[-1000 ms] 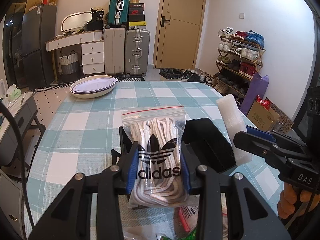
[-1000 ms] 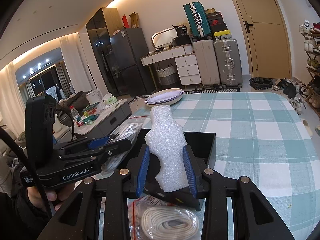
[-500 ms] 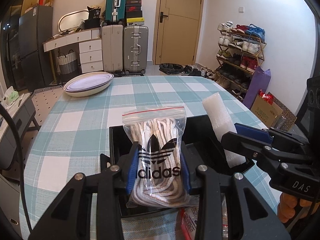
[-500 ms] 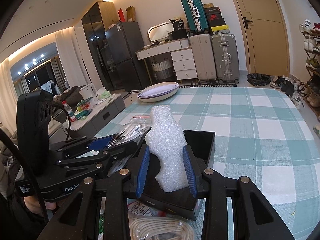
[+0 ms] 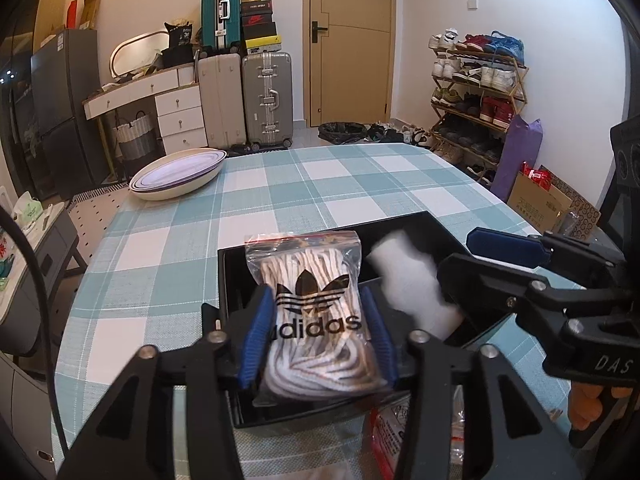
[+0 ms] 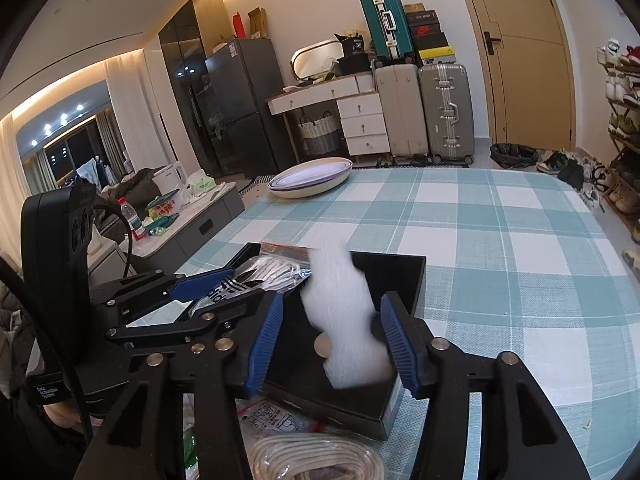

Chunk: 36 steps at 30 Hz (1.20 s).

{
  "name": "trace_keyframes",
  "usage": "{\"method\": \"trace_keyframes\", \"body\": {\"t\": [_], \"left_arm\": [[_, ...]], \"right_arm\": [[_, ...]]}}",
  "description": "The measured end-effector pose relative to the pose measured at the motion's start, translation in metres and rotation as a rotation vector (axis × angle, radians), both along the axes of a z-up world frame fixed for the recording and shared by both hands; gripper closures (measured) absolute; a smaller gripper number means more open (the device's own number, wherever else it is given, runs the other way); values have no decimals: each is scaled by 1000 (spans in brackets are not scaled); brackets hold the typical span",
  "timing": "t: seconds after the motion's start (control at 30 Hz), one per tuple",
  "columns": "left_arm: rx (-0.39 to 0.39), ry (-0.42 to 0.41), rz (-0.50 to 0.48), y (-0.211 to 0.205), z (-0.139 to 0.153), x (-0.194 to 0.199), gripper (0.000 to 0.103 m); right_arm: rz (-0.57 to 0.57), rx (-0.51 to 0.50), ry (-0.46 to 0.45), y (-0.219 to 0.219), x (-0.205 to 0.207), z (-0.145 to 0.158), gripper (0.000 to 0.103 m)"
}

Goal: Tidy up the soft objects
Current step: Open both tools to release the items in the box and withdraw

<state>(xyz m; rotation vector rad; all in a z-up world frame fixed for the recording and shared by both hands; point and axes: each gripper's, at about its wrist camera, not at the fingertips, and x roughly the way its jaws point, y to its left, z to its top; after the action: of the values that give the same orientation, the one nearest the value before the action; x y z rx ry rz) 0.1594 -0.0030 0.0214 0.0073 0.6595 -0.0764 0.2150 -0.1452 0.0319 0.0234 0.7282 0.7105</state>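
My left gripper [image 5: 316, 334] is shut on a clear Adidas bag of white laces [image 5: 316, 312] and holds it over the left half of a black box [image 5: 432, 222]. My right gripper [image 6: 334, 344] is open, its blue pads apart from the white foam piece [image 6: 344, 320], which is blurred and falling into the right half of the box [image 6: 400, 264]. The foam also shows in the left wrist view [image 5: 416, 284], next to the right gripper [image 5: 504, 264]. The left gripper and its bag show in the right wrist view [image 6: 224, 292].
The box sits on a teal checked tablecloth [image 5: 320, 184]. A stack of shallow bowls [image 5: 178, 174] stands at the far left of the table. Plastic packets [image 6: 276, 416] and a bag of white rope [image 6: 316, 456] lie at the near edge.
My right gripper has opened and let go of the foam, which drops into the box. Both grippers have come lower over the box, the left still holding the bag.
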Motion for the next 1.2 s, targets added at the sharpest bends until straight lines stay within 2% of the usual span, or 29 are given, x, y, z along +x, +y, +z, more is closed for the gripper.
{"method": "trace_keyframes", "body": {"t": [0.07, 0.1, 0.13, 0.2, 0.3, 0.67, 0.87, 1.0, 1.2], "left_arm": [[-9, 1, -3, 1, 3, -4, 40], [-13, 5, -5, 2, 4, -6, 34], [-11, 11, -1, 2, 6, -8, 20], [-4, -5, 16, 5, 10, -17, 8], [-5, -33, 14, 11, 13, -32, 1], [-19, -39, 35, 36, 9, -77, 0], [-15, -38, 38, 40, 5, -91, 0], [-16, -40, 39, 43, -1, -98, 0], [22, -6, 10, 43, -9, -104, 0]], "right_arm": [[-21, -18, -11, -4, -3, 2, 43], [-33, -24, -18, -7, -6, 3, 34], [-44, -22, -27, -11, -9, 5, 25], [-62, -17, -38, -19, -15, 7, 14], [-82, -6, -26, -31, -24, 9, 1], [-78, -12, 16, -52, -59, 4, 1], [-60, -7, 31, -58, -78, 1, 1], [-55, -37, 42, -60, -84, -2, 1], [-57, -33, 57, -62, -84, -3, 1]]}}
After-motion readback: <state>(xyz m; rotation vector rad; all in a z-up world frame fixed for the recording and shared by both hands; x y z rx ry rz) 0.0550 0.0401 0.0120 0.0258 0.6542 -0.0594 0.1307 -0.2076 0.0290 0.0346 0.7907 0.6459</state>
